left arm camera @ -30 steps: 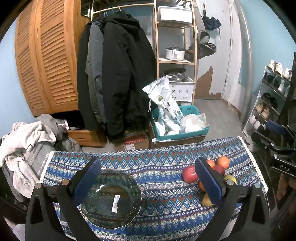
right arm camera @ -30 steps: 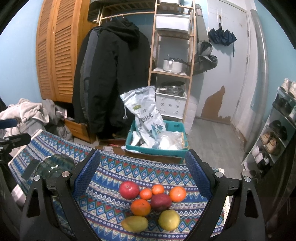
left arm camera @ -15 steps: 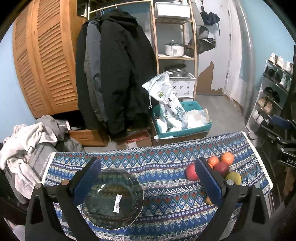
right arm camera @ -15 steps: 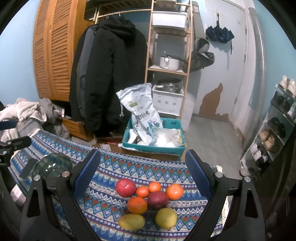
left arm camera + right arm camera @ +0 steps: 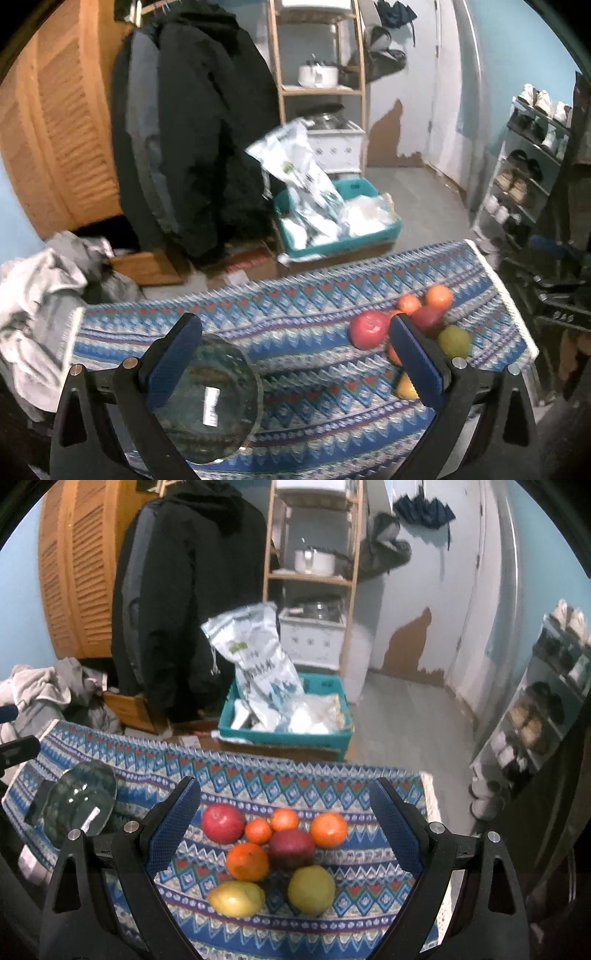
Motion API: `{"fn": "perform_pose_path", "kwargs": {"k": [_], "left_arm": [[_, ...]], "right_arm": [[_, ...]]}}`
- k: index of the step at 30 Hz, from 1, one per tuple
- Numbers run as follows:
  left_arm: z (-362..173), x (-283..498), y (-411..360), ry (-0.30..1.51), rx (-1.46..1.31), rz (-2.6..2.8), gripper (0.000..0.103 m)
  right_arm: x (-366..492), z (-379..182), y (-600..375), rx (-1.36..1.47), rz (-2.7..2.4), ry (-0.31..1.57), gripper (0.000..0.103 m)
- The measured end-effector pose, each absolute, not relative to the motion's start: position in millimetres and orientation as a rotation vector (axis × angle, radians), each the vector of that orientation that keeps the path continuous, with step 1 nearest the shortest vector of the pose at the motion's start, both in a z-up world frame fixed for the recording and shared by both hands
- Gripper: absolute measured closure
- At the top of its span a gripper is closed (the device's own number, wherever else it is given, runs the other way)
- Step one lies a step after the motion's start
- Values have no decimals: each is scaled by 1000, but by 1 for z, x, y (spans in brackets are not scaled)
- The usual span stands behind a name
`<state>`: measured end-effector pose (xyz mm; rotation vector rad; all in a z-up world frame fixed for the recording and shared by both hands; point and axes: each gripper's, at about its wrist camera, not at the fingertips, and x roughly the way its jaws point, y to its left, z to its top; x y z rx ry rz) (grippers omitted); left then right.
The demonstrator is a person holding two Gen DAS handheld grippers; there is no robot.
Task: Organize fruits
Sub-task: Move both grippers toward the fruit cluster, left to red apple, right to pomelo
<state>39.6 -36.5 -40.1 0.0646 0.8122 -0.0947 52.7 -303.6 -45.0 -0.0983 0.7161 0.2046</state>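
Hovering over fruits (image 5: pixel 273 853), right hand-held gripper (image 5: pixel 284 812)

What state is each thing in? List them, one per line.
Left hand-held gripper: open, holding nothing.
Right hand-held gripper: open, holding nothing.
Round dark glass bowl: upright on the cloth, no fruit inside.
Round red apple: loose on the patterned blue cloth.
Large orange: loose, beside the dark red fruit.
Yellow mango: lying on its side.
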Motion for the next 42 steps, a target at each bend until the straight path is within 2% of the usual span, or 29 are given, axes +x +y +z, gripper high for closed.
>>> {"fn": "perform_pose_path", "kwargs": {"k": [4,16,29,42], "left_arm": [[-50,51,-41,873,22,-145,1],[-80,76,-78,933,172,-210,1],[-139,97,-95,1051,209,-263,1],[-195,103,-102,1146,243,-269,1]], "right_arm": [[62,-64,-313,-88,190,785,12],[84,-112,-337,-42,148,939,12],[101,-190,-353,-39,133,1156,12],[108,-248,-352,-73,143,1291,12]]}}
